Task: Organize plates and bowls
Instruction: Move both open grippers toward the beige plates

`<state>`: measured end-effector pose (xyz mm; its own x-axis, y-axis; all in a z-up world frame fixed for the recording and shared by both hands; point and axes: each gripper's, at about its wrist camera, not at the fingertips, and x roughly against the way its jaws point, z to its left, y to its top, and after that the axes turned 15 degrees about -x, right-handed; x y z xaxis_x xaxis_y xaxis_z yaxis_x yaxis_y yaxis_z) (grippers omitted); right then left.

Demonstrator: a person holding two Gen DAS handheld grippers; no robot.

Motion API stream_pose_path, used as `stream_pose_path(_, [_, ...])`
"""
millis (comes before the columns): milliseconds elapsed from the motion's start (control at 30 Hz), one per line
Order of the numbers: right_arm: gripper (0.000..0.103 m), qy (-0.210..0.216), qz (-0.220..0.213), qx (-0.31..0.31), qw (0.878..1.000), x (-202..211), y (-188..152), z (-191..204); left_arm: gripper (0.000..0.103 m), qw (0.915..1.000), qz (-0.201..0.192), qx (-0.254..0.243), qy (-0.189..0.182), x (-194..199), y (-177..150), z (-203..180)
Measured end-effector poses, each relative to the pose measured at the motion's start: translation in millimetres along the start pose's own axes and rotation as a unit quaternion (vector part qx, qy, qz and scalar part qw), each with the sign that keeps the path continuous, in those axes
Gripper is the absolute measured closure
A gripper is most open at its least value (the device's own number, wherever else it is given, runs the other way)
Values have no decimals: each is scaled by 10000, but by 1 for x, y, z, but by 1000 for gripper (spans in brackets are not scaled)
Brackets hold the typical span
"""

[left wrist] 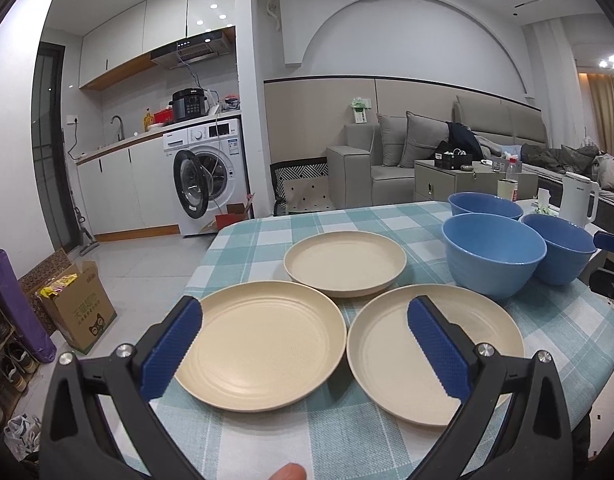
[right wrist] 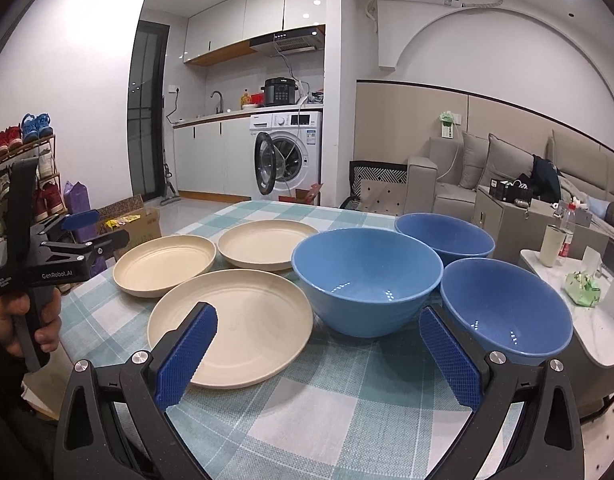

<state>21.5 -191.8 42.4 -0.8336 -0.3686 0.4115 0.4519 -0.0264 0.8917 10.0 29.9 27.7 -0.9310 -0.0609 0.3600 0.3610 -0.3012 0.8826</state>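
Observation:
Three cream plates lie on the checked tablecloth [left wrist: 263, 436]: a near-left plate [left wrist: 263, 344], a near-right plate [left wrist: 435, 356] and a far plate [left wrist: 345, 262]. To their right three blue bowls stand upright and separate: the largest bowl [left wrist: 493, 254], a far bowl [left wrist: 485, 204] and a right bowl [left wrist: 563, 252]. My left gripper [left wrist: 305, 312] hovers open over the two near plates, holding nothing. My right gripper [right wrist: 319, 314] is open and empty, between the nearest plate [right wrist: 231, 328] and the right bowl [right wrist: 503, 304], in front of the largest bowl [right wrist: 367, 276].
A hand [right wrist: 27, 320] holds the left gripper [right wrist: 103, 228] beyond the table's left edge. A white side table [right wrist: 587, 320] with a cup [right wrist: 549, 246] and kettle [left wrist: 579, 200] stands on the right. A cardboard box [left wrist: 79, 308] sits on the floor at the left.

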Motion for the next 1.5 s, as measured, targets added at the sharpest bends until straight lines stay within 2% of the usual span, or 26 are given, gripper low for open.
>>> stream_pose_path(267, [0, -175, 25, 115, 9998, -5, 14, 7, 0, 9999, 156, -63, -7, -8, 12, 6])
stream_pose_path(467, [0, -455, 609, 28, 9971, -31, 24, 10, 0, 9995, 188, -241, 66, -12, 20, 1])
stream_pose_path(600, [0, -588, 730, 88, 9956, -46, 27, 9, 0, 9989, 255, -390, 81, -18, 25, -5])
stream_pose_path(800, [0, -777, 697, 247, 9942, -59, 35, 13, 0, 9980, 332, -526, 69, -28, 31, -11])
stream_pose_path(900, [0, -1021, 600, 496, 9917, -66, 37, 21, 0, 9978, 349, -557, 74, -32, 35, -12])
stream_pose_path(1267, [0, -1281, 387, 1066, 9853, -86, 40, 40, 0, 9969, 450, -633, 159, -50, 46, -12])
stream_pose_path(1500, [0, -1137, 423, 1210, 9852, -100, 41, 52, 0, 9968, 512, -578, 220, -60, 48, -4])
